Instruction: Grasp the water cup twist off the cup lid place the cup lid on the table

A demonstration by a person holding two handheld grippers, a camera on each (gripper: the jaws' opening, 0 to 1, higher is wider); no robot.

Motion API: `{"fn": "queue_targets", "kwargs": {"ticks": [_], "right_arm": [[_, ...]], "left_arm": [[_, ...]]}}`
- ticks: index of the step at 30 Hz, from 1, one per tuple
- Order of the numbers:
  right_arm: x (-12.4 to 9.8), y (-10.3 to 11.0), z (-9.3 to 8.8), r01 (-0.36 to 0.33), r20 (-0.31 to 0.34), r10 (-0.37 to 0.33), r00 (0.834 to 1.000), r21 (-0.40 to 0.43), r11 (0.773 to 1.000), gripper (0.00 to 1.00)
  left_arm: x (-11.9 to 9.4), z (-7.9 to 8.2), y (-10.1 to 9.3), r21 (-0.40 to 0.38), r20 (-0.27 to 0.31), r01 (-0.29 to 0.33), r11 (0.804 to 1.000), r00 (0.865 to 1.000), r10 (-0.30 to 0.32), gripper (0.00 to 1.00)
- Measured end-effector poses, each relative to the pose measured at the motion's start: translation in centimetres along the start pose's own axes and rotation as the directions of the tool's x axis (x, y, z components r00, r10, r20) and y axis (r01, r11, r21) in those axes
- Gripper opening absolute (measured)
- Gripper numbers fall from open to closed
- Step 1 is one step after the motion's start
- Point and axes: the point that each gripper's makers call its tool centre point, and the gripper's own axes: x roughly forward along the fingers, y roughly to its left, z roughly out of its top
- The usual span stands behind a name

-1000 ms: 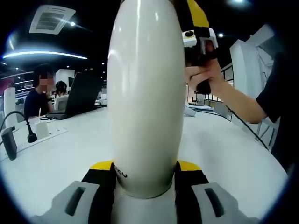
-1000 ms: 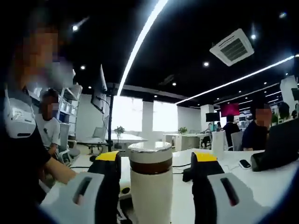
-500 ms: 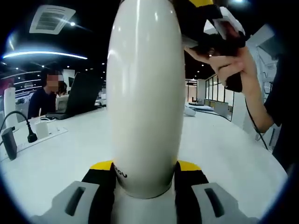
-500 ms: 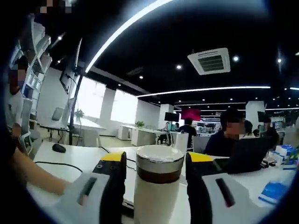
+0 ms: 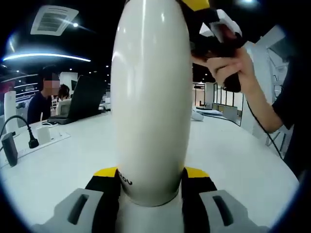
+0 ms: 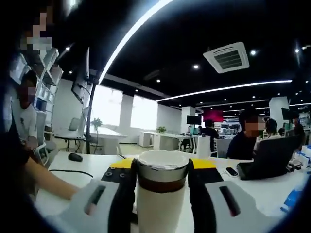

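Water cup (image 5: 150, 97), white and upright above the white table (image 5: 58, 165), sits between the 2 jaws of the left gripper (image 5: 150, 182), which pinch its lower body. In the right gripper view, the right gripper (image 6: 160, 177) clamps the cup lid (image 6: 162, 166), still on the cup; its contents cannot be seen.

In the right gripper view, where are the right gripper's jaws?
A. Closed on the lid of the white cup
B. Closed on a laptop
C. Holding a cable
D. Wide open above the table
A: the right gripper has both jaws pressed against the cup lid, which tops the white cup.
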Motion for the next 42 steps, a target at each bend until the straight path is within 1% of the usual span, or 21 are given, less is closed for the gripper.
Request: {"fn": "queue_targets", "kwargs": {"ticks": [4, 9, 11, 14, 18, 24, 30, 33, 36, 38, 39, 42], "right_arm": [[0.08, 0.16, 0.02, -0.103, 0.003, 0.103, 0.995, -0.003, 0.995, 0.45], [0.02, 0.3, 0.08, -0.229, 0.028, 0.228, 0.973, 0.03, 0.973, 0.45], [-0.09, 0.2, 0.07, -0.261, 0.041, 0.26, 0.965, 0.044, 0.964, 0.45], [-0.18, 0.16, 0.09, -0.292, 0.068, 0.287, 0.956, 0.08, 0.953, 0.45], [-0.04, 0.14, 0.04, -0.302, 0.093, 0.292, 0.952, 0.118, 0.946, 0.45], [-0.06, 0.39, 0.12, -0.304, 0.097, 0.295, 0.951, 0.11, 0.946, 0.45], [-0.29, -0.14, -0.4, -0.253, 0.066, 0.248, 0.967, 0.08, 0.964, 0.53], [-0.3, -0.03, -0.33, -0.249, 0.052, 0.245, 0.968, 0.073, 0.966, 0.52], [-0.07, 0.25, -0.31, -0.245, 0.033, 0.244, 0.969, 0.06, 0.968, 0.49], [0.07, 0.53, -0.36, -0.25, 0.023, 0.249, 0.968, 0.06, 0.966, 0.45], [0.2, 0.58, -0.39, -0.242, 0.019, 0.242, 0.97, 0.052, 0.969, 0.45], [0.37, 0.83, -0.37, -0.246, 0.009, 0.245, 0.969, 0.049, 0.968, 0.44]], "left_arm": [[0.02, 0.0, 0.07, 0.0, 0.0, 0.0, 1.0, 1.0, 0.0, 0.52], [0.05, 0.03, 0.28, 0.0, 0.0, 0.0, 1.0, 1.0, 0.0, 0.52], [0.05, 0.03, 0.23, 0.0, 0.0, 0.0, 1.0, 1.0, 0.0, 0.52], [0.03, 0.04, 0.16, 0.0, 0.0, 0.001, 1.0, 1.0, -0.001, 0.52], [0.03, 0.03, 0.23, 0.0, 0.0, 0.001, 1.0, 1.0, -0.001, 0.52], [0.02, 0.04, 0.24, 0.0, 0.0, 0.001, 1.0, 1.0, -0.001, 0.52], [0.03, 0.04, 0.25, 0.0, 0.0, 0.002, 1.0, 1.0, -0.002, 0.52], [0.01, 0.04, 0.23, 0.0, 0.0, 0.002, 1.0, 1.0, -0.002, 0.52], [0.0, 0.05, 0.23, 0.0, 0.0, 0.001, 1.0, 1.0, -0.001, 0.52], [-0.03, 0.06, 0.16, 0.0, 0.001, 0.001, 1.0, 1.0, -0.001, 0.52], [-0.03, 0.06, 0.15, 0.0, 0.001, 0.0, 1.0, 1.0, 0.0, 0.52], [-0.03, 0.04, 0.15, -0.001, 0.0, 0.0, 1.0, 1.0, 0.0, 0.52]]}}
